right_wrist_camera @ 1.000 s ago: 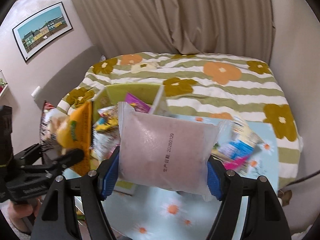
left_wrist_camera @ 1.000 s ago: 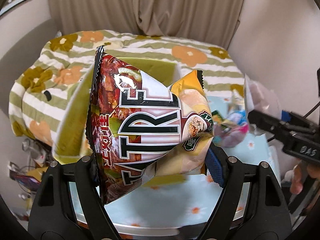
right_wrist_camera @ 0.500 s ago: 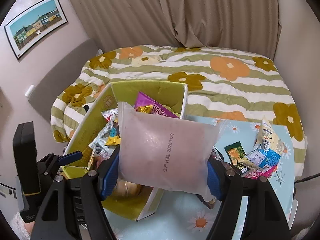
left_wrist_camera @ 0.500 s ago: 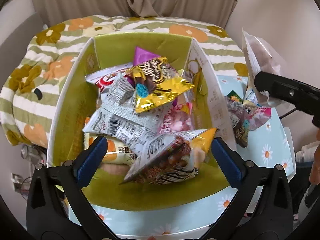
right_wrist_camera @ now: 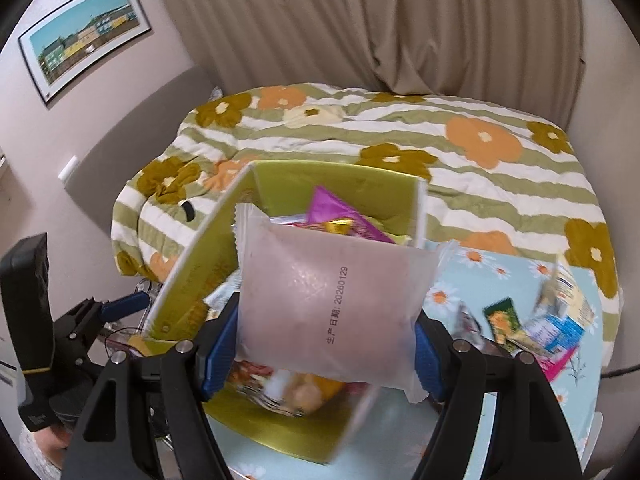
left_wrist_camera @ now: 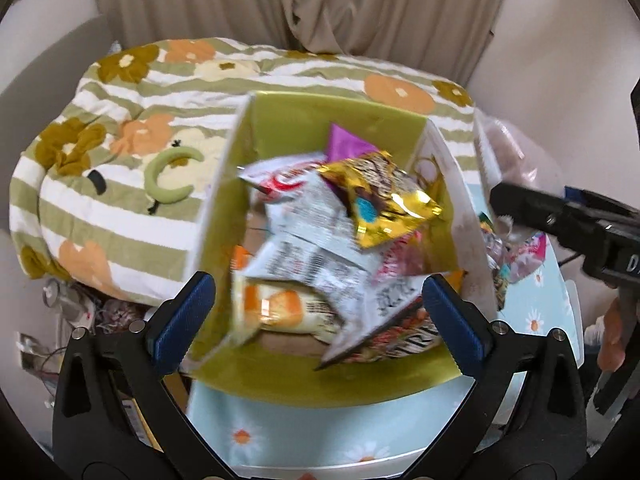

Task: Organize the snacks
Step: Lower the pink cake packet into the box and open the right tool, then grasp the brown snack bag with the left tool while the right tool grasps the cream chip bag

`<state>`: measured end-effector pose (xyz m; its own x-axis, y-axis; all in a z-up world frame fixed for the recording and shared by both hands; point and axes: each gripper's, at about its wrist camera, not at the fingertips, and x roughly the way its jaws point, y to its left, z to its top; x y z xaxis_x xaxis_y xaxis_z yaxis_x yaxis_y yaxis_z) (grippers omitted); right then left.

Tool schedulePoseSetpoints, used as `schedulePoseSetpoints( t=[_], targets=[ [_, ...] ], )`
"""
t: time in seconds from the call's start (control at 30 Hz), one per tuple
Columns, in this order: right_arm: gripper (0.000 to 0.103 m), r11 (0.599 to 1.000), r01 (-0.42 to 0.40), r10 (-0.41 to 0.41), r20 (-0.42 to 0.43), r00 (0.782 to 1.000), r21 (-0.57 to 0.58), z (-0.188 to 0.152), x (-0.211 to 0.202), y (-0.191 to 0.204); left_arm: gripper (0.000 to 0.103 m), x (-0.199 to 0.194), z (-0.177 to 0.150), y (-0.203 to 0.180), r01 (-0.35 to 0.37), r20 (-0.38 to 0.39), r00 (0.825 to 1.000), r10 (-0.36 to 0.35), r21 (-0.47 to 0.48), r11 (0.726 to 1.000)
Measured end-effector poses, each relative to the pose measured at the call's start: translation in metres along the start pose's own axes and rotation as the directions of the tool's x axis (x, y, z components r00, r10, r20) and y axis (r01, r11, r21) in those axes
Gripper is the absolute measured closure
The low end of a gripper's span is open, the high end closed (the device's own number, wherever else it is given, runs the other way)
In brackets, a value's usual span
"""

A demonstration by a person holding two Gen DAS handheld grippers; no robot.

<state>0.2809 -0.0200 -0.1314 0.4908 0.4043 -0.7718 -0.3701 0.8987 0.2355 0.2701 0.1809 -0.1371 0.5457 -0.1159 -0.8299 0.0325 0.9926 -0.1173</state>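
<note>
Over box [right_wrist_camera: 188, 276]: right gripper [right_wrist_camera: 326, 344] clamped on pink bag [right_wrist_camera: 332, 300], unplaced. Left gripper [left_wrist_camera: 320, 316] spread, empty. Box part-filled with packets [left_wrist_camera: 320, 240]; several snacks [right_wrist_camera: 548, 328] left on table [right_wrist_camera: 460, 280].

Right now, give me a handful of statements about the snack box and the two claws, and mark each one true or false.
1. The left claw holds a snack bag. False: it is open and holds nothing, above the green box.
2. The right claw grips a frosted pink pouch. True.
3. A gold foil packet lies on top of the snacks in the box. True.
4. The box sits on the flowered bedspread. False: it stands on the light blue daisy-print table, beside the bed.
5. Every snack is already in the box. False: loose packets lie on the table to its right.
</note>
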Motion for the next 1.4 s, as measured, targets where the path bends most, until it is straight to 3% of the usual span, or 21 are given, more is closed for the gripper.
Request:
schedulePoseSetpoints(
  t=[0.23,0.3,0.33,0.37,0.67,0.87,1.03,1.4],
  targets=[
    [0.03,0.999,-0.025,0.026,-0.048,0.998,0.032,0.003,0.04,0.028,0.001,0.0,-0.002,0.039,-0.019,-0.012,1.0,0.019,-0.001,1.0],
    [0.023,0.998,-0.014,0.015,-0.027,1.0,0.057,0.001,0.044,0.031,0.001,0.004,-0.005,0.05,-0.016,-0.029,0.999,0.016,0.0,1.0],
    [0.012,0.998,-0.002,0.003,-0.016,1.0,0.062,-0.001,0.044,0.032,0.001,0.007,-0.007,0.054,-0.016,-0.037,0.999,0.016,0.001,1.0],
    [0.008,0.998,0.007,-0.007,-0.007,1.0,0.066,-0.003,0.044,0.033,0.001,0.009,-0.009,0.057,-0.017,-0.043,0.999,0.017,0.002,1.0],
    [0.008,0.995,0.07,-0.07,-0.012,0.998,0.073,-0.02,0.045,0.033,0.001,0.024,-0.021,0.066,0.017,-0.088,0.996,-0.016,0.007,1.0],
    [0.008,0.994,0.083,-0.084,0.011,0.996,0.074,-0.015,0.028,0.032,0.001,0.015,-0.013,0.056,0.031,-0.062,0.998,-0.03,0.012,0.999],
    [0.008,0.99,0.116,-0.119,0.031,0.992,0.084,-0.014,0.004,0.023,0.001,0.003,-0.003,0.034,0.035,-0.028,0.999,-0.033,0.073,0.997],
    [0.008,0.955,0.211,-0.23,0.069,0.971,0.21,-0.032,-0.068,-0.045,0.001,-0.012,0.016,-0.044,0.166,0.02,0.985,-0.172,0.17,0.971]
  ],
)
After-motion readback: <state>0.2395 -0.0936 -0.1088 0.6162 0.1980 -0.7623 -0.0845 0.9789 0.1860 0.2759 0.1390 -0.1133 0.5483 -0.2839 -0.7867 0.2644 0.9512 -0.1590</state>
